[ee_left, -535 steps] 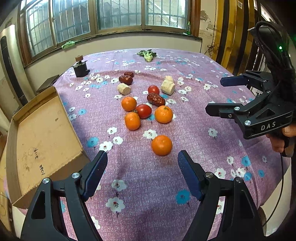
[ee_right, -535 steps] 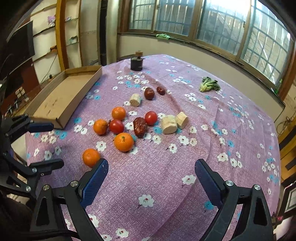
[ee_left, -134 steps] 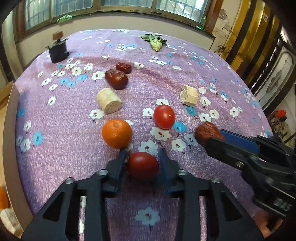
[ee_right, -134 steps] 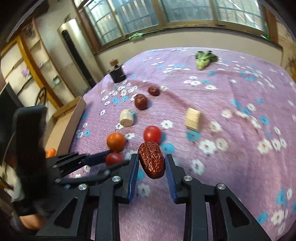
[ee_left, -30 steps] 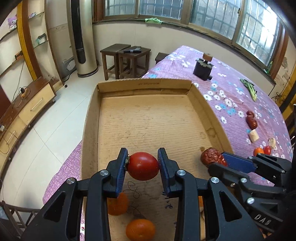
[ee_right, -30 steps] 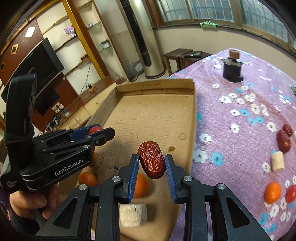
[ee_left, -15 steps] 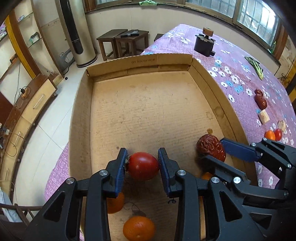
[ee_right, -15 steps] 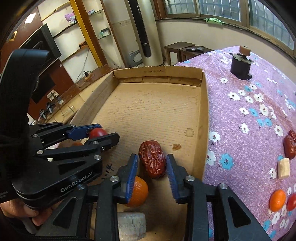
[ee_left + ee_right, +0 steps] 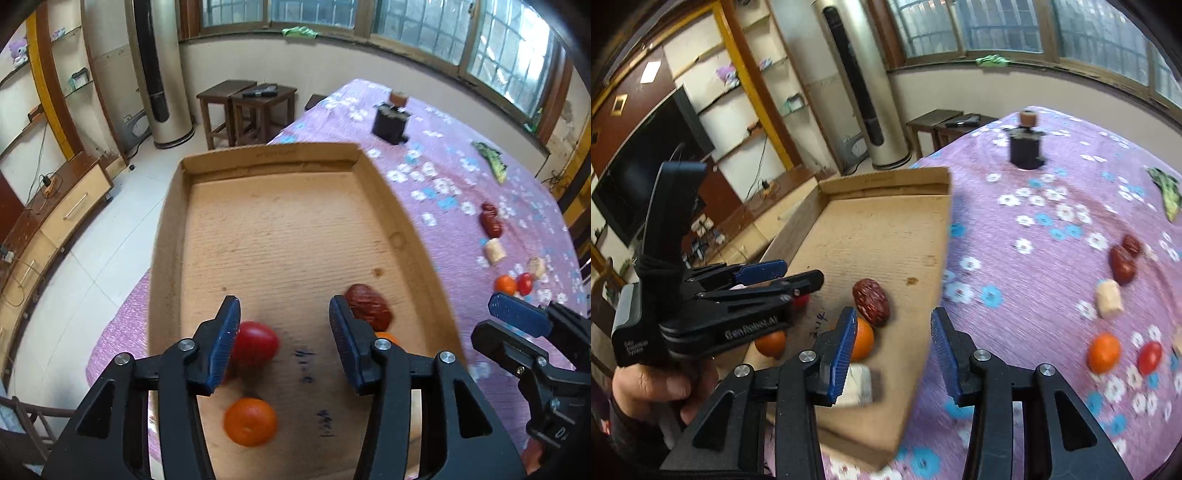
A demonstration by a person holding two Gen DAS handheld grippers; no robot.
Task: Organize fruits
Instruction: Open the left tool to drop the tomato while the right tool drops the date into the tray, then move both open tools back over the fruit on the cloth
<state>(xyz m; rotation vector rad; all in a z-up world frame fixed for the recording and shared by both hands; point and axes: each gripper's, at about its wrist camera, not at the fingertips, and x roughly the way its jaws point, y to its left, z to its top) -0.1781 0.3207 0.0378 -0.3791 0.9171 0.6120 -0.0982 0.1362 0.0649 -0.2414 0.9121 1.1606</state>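
Observation:
A shallow cardboard box (image 9: 280, 236) lies at the table's left edge. My left gripper (image 9: 284, 336) is open and empty above its near end. A red tomato (image 9: 256, 343) lies in the box by my left finger. A wrinkled red date (image 9: 369, 312) lies in the box by my right finger, with an orange (image 9: 251, 421) nearer. My right gripper (image 9: 894, 350) is open and empty over the box's right wall. The date (image 9: 871, 297), an orange (image 9: 862, 339) and a pale chunk (image 9: 857, 380) lie in the box (image 9: 886, 236). The left gripper shows at left (image 9: 775, 277).
On the purple flowered cloth (image 9: 1052, 258) lie an orange (image 9: 1102, 352), a tomato (image 9: 1150, 356), a pale chunk (image 9: 1110, 297), two dates (image 9: 1123, 264), a green vegetable (image 9: 1167, 194) and a black holder (image 9: 1025, 146). Stools (image 9: 247, 107) and floor lie beyond the box.
Both grippers have opened. The tomato and the date have dropped onto the box floor. Both grippers have pulled back and up.

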